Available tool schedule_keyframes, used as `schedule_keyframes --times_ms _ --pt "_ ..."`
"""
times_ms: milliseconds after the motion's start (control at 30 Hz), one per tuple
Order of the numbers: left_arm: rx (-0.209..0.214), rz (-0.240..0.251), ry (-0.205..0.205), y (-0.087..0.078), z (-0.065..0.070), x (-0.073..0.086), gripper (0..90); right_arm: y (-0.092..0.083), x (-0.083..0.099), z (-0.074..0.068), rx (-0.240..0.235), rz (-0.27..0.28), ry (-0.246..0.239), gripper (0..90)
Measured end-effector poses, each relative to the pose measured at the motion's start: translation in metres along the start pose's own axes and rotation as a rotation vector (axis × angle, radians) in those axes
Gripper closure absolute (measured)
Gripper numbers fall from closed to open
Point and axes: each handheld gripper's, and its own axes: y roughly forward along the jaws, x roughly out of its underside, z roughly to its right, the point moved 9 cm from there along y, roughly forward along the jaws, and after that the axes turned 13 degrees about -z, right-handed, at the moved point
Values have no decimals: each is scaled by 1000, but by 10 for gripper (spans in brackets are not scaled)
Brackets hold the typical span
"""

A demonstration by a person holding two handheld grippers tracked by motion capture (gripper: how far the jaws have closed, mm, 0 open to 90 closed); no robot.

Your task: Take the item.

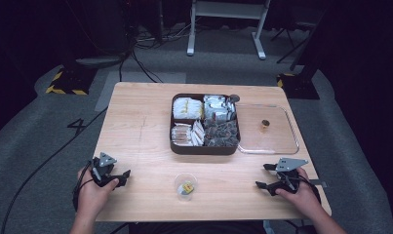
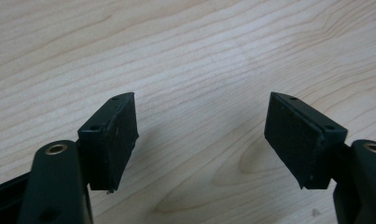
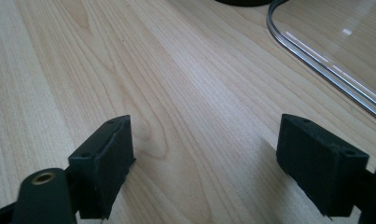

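Left tongs (image 1: pixel 117 176) released near table's (image 1: pixel 145 126) left edge, right tongs (image 1: pixel 264 176) released below clear lid (image 1: pixel 282 141), small cup (image 1: pixel 186 186) between.

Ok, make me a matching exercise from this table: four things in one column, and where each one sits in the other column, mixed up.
Things
1. compartment tray
2. clear lid
3. small plastic cup
4. left claw

Places
A. near edge of the table, middle
B. near left corner, in a hand
C. centre of the table, packed with packets
D. flat on the table, right of the tray

Pairs: 1-C, 2-D, 3-A, 4-B
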Motion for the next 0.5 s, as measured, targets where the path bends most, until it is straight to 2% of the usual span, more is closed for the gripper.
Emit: schedule_keyframes --times_ms 67,133,300,500 --pt "-4 -8 -4 3 -1 2 254 0 0 0 0 0 -1 190" --pt "10 12 -21 5 -1 1 209 0 0 0 -1 0 -1 190" --pt "17 61 -19 10 -4 0 145 0 0 0 -2 1 -2 190" --pt "7 62 -33 11 -4 -1 124 0 0 0 -3 0 -3 190"
